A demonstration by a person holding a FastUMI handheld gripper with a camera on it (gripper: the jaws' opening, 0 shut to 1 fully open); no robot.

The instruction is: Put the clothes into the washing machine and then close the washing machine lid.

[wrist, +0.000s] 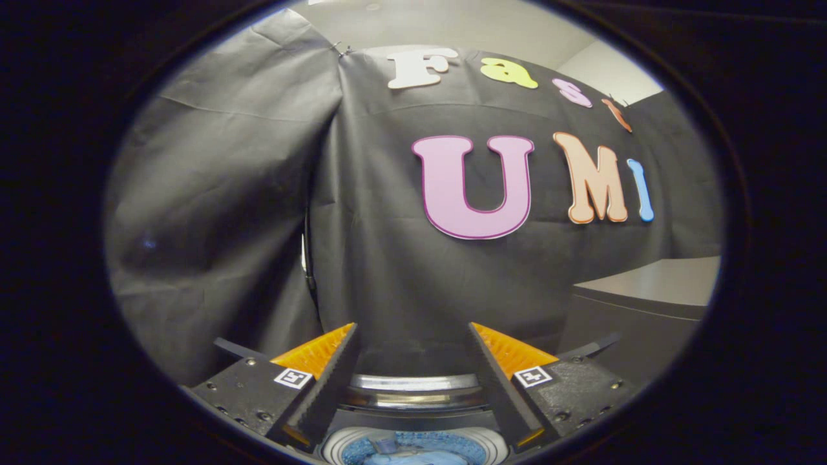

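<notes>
With the blue clothes (413,451) already down in the washing machine (413,387) drum below my spread, empty fingers (413,381), I should reach behind the drum for the lid.

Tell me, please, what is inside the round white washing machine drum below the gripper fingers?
Inside the round white washing machine drum, blue clothes lie between the open gripper fingers. The gripper's fingers cover the drum's sides, so how full it is cannot be seen.
</notes>
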